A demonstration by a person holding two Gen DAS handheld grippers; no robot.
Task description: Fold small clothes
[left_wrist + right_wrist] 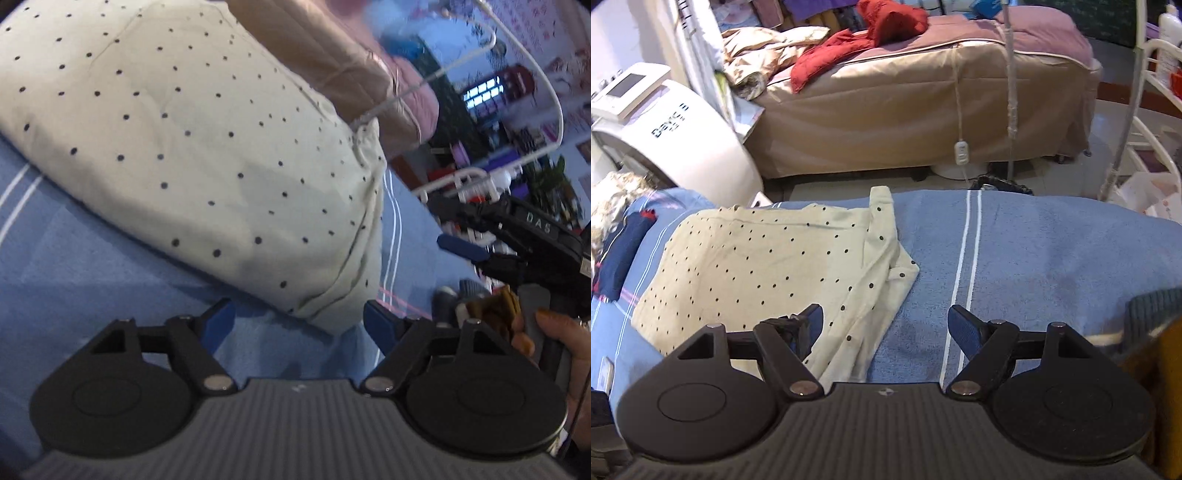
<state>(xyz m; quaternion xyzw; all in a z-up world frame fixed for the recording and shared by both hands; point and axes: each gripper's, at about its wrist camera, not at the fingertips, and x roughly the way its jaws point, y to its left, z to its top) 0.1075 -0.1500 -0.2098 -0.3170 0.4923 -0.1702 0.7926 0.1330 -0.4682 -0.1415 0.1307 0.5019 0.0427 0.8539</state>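
Right now a cream cotton garment with small dark dots lies spread on a blue towel with thin white stripes that covers the bed. In the right wrist view the garment takes up the left half of the towel, its body flat and its right edge doubled over into a narrow strip that runs from the far edge of the towel down toward the near edge. A pair of white stripes runs across the towel just to the right of the garment, apart from it.

The right gripper hangs over the near edge of the towel with its jaws spread wide and nothing between the pads; its left blue pad is over the garment's near hem and its right pad is over bare towel beside the white stripes. Whether the left pad touches the cloth cannot be told.

The left gripper is also open, a little less wide, with nothing pinched. In its blurred view one rounded, folded end of the dotted garment reaches down between the two blue pads without being pressed by either. At the right edge of that view the right gripper shows from the side, held by a hand.

A folded navy cloth lies by the towel's left edge.
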